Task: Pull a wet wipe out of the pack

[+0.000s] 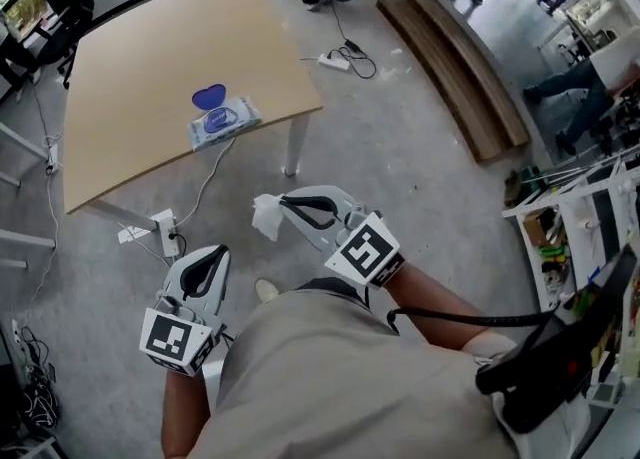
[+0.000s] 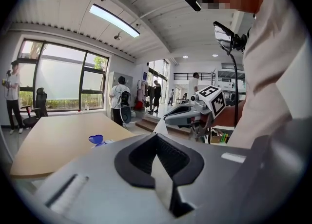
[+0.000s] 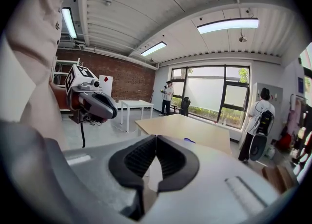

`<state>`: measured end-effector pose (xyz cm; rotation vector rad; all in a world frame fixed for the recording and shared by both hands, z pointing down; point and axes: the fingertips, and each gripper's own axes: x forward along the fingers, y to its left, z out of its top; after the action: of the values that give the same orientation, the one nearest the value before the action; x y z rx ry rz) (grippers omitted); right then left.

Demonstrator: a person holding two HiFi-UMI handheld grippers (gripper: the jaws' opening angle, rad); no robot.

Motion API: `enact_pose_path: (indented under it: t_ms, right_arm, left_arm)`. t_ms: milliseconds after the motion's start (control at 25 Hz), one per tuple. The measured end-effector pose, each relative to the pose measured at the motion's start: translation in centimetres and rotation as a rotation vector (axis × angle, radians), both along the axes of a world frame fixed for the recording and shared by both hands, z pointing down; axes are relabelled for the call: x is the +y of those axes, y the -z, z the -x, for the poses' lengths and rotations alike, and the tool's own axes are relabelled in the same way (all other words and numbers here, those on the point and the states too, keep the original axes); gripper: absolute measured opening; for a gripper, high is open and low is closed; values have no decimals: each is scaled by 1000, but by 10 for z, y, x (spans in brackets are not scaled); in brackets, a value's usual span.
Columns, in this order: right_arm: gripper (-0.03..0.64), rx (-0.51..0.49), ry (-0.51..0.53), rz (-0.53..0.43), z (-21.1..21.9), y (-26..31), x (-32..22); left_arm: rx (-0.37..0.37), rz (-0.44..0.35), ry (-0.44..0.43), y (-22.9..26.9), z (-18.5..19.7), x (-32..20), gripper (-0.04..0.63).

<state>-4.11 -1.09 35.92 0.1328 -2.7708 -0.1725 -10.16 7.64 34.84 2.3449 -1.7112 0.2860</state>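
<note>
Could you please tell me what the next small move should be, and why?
Probably carry the right gripper forward to the table and set the wet wipe down there. The wipe is already clear of the pack, pinched in shut jaws over the floor, so pulling looks done. The pack's blue lid stands open; the shut, empty left gripper could close it afterwards.

Seen steeply from above the person's head, the wooden table [image 1: 130, 77] and wipe pack [image 1: 224, 123] are set well off at 11 o'clock, with the left gripper [image 1: 218, 251] and right gripper [image 1: 284, 203] close beneath. The left gripper view is taken low along jaws pressed together, facing the table; the right gripper and its pinched wet wipe [image 2: 160, 126] are caught near at 1 o'clock. The right gripper view is aimed across the same table, with the left gripper near at 10 o'clock. Table and pack are shared by all three views.
</note>
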Motion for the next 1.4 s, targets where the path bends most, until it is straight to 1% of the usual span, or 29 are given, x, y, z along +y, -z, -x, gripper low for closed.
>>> enact_pose_path:
  t_ms: [160, 440, 600, 720, 880, 1080, 1200, 1280, 1360, 1400]
  right_arm:
    - [6, -7, 36, -18, -41, 8, -3]
    - [6, -30, 53, -22, -137, 14, -6]
    - [6, -42, 63, 6, -192, 9, -4]
    - [6, -35, 83, 34, -222, 0, -2]
    - [6, -41, 94, 40, -237, -5, 6]
    - [6, -69, 56, 51, -255, -3, 14]
    - [6, -66, 39, 43, -265, 3, 26]
    - [6, -64, 25, 27, -266, 10, 39]
    - [6, -62, 14, 16, -265, 16, 53]
    - [6, -62, 10, 14, -262, 18, 61]
  left_arm:
    - [7, -7, 7, 11, -47, -13, 6]
    - [-2, 0, -22, 21, -160, -28, 6]
    - [13, 46, 27, 17, -213, -22, 6]
    - [10, 40, 34, 15, -244, -22, 6]
    - [17, 54, 22, 11, -264, -13, 6]
    - [-11, 78, -40, 10, -280, -6, 6]
    - [-34, 61, -55, 22, -285, -5, 6]
    - [-40, 31, -70, 32, -286, 2, 6]
    - [-24, 5, -81, 39, -287, 16, 6]
    - [-15, 4, -77, 41, -285, 25, 6]
